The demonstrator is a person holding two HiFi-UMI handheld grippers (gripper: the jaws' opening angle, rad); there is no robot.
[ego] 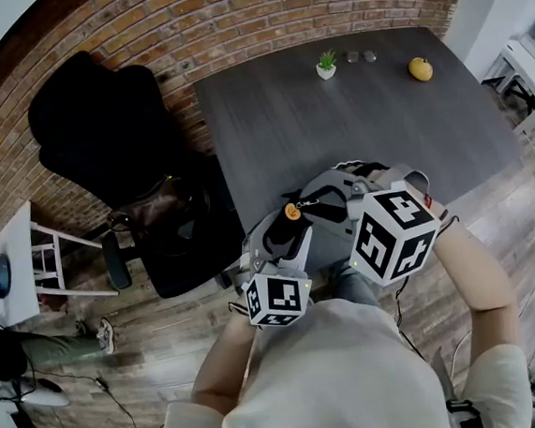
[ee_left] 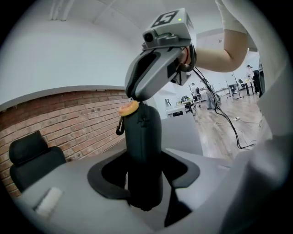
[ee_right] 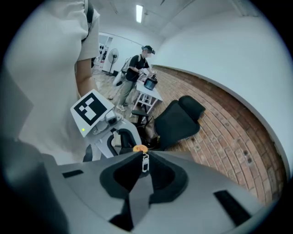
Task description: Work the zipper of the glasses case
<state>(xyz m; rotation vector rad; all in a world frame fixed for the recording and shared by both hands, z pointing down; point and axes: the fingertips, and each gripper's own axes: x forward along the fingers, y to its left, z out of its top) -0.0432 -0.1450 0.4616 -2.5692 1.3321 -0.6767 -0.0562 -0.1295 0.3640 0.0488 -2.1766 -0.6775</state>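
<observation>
A black glasses case (ee_left: 144,137) stands upright between the jaws of my left gripper (ee_left: 146,183), which is shut on its lower part. At the case's top sits an orange charm (ee_left: 128,108) beside a black clip. My right gripper (ee_left: 133,97) comes down onto that top end. In the right gripper view its jaws (ee_right: 141,155) are nearly together, pinching the silver zipper pull (ee_right: 144,162) just below the orange charm (ee_right: 139,148). In the head view both grippers meet over the table's near edge, the left gripper (ego: 269,250) holding the case (ego: 281,228), the right gripper (ego: 304,205) at the charm (ego: 292,212).
The grey table (ego: 334,127) carries a small potted plant (ego: 326,63) and a yellow fruit (ego: 420,68) at its far side. A black office chair (ego: 99,130) stands to the left by the brick wall. Another person (ee_right: 137,68) stands farther back in the room.
</observation>
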